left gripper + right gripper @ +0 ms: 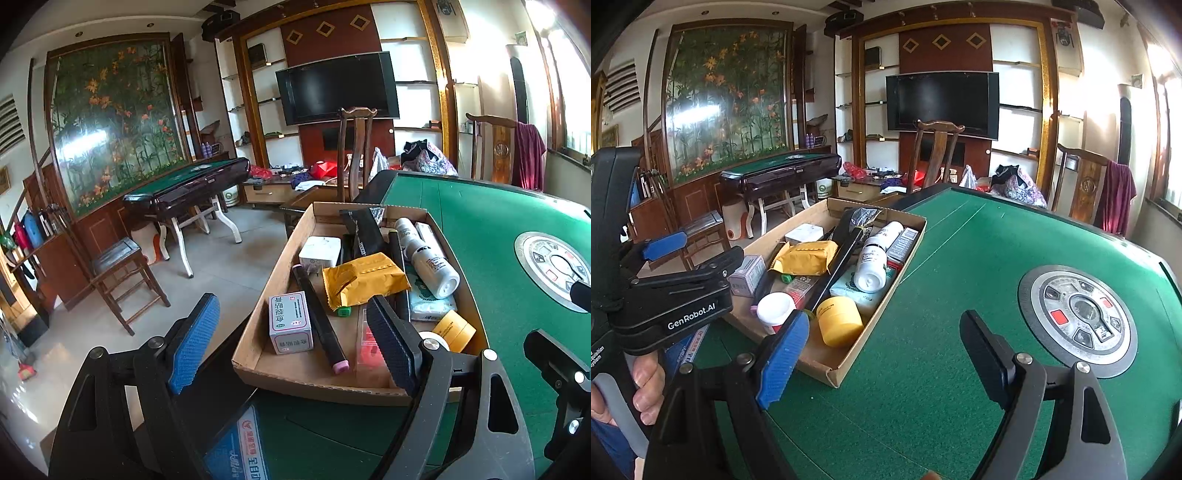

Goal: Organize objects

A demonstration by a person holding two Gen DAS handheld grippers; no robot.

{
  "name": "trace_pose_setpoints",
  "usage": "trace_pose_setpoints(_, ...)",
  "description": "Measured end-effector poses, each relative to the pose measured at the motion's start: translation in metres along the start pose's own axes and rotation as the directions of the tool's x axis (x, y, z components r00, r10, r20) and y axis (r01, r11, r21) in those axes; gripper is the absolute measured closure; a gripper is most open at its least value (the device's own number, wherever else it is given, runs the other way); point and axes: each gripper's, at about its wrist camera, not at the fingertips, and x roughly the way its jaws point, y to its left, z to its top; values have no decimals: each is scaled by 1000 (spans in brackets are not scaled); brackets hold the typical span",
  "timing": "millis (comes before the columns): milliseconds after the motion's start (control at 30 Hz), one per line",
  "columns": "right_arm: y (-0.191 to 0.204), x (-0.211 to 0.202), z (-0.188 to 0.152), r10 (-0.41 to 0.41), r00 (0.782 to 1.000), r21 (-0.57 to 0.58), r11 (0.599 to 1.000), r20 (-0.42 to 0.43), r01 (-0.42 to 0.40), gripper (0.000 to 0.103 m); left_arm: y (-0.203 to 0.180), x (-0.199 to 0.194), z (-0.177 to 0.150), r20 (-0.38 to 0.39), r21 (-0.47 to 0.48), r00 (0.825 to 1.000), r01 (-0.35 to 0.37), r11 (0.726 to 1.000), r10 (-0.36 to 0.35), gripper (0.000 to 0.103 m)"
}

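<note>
A shallow cardboard box sits on the green mahjong table's left edge. It holds a yellow packet, a white bottle, a white-pink medicine box, a black tube, a yellow jar and a white cup. My left gripper is open and empty, just above the box's near end. My right gripper is open and empty above the felt, right of the box. The left gripper also shows in the right wrist view.
The green table has a round metal control hub at its centre. A blue-white packet lies at the near table edge. Wooden chairs stand beyond the table; a second mahjong table stands to the left.
</note>
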Motion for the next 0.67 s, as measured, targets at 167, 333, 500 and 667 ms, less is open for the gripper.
trace_pose_setpoints(167,0,0,0,-2,1000,0,1000,0,2,19,2,2,-1,-8,-5,1000,17,1000,-17,20)
trace_pose_setpoints(333,-1,0,0,-3,1000,0,1000,1,3,19,8,4,-1,-30,-36,999,41,999,-42,20)
trace_pose_setpoints(500,-2,0,0,-5,1000,6,1000,4,4,19,10,1,-1,-3,-36,1000,18,999,-18,20)
trace_pose_setpoints(667,-3,-1,0,-6,1000,7,1000,4,6,19,11,3,-1,-18,-42,1000,20,999,-21,20)
